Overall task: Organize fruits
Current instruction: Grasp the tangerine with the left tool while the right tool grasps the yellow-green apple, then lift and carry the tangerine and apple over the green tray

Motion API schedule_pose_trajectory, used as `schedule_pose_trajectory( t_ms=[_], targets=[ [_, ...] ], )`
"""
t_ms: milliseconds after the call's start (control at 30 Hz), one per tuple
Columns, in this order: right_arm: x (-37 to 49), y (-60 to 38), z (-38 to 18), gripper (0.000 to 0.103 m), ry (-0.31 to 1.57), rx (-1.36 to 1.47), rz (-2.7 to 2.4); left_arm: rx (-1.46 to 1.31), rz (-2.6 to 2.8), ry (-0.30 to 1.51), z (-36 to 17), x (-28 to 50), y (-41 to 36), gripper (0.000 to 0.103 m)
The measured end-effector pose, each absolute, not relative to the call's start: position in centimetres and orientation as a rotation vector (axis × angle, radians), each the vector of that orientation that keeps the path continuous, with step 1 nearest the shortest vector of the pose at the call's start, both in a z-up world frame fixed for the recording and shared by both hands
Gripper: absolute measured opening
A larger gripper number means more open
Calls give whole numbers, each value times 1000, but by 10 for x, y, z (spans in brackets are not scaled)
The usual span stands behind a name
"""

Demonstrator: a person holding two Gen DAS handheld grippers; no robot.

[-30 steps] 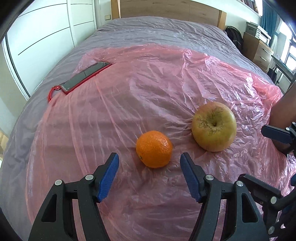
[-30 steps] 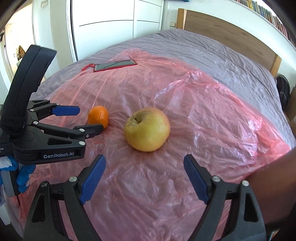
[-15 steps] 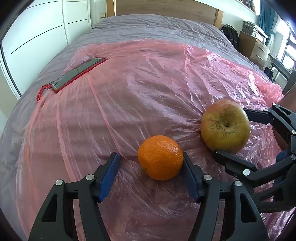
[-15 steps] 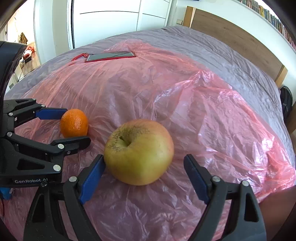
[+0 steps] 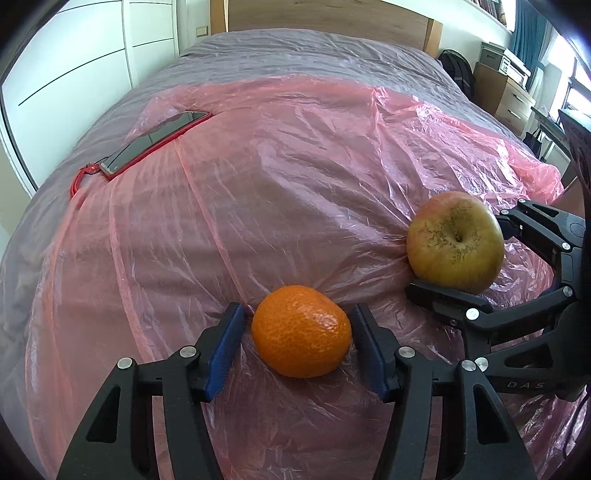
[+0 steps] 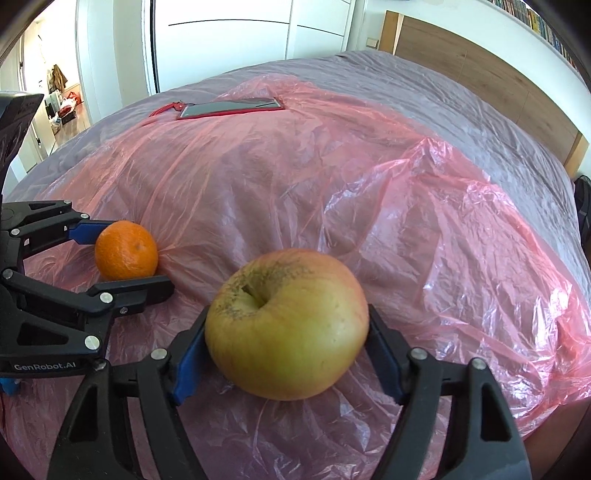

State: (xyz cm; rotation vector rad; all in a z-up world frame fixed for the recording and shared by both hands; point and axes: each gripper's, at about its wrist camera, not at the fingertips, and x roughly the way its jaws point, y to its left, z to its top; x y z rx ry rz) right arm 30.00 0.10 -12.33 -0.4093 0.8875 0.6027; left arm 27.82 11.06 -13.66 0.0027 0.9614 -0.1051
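Observation:
An orange mandarin (image 5: 301, 330) lies on the pink plastic sheet (image 5: 295, 166) over the bed. My left gripper (image 5: 297, 332) has its blue pads on both sides of it; the right pad touches it and a thin gap shows at the left pad. A yellow-green apple (image 6: 286, 323) lies to its right. My right gripper (image 6: 286, 339) is shut on the apple, both pads against its sides. The apple also shows in the left wrist view (image 5: 454, 242), and the mandarin in the right wrist view (image 6: 125, 254).
A phone in a red case (image 5: 155, 142) with a red cord lies at the sheet's far left edge. The grey bedcover (image 5: 314, 55) extends to a wooden headboard (image 5: 332, 14). White wardrobe doors stand to the left; drawers and a backpack to the right.
Both grippers moved forward around their fruits and closed in. The left jaws narrowed around the mandarin; the right jaws closed onto the apple.

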Motion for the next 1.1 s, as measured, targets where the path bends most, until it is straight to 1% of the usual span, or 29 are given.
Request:
schedule_pose_trajectory(
  t_ms=[533, 667, 733, 933, 1100],
  targets=[
    [303, -7, -124, 103, 919, -350, 593, -5, -141, 942, -134, 263, 116, 51],
    [303, -7, -123, 103, 920, -351, 592, 10, -155, 942, -134, 259, 119, 46],
    [303, -7, -123, 103, 920, -350, 591, 16, -157, 943, -134, 259, 120, 41],
    [302, -10, -120, 103, 926, -334, 588, 52, -154, 945, -131, 257, 116, 39],
    [296, -21, -104, 103, 926, -276, 609, 29, -127, 934, -123, 253, 118, 39]
  ],
)
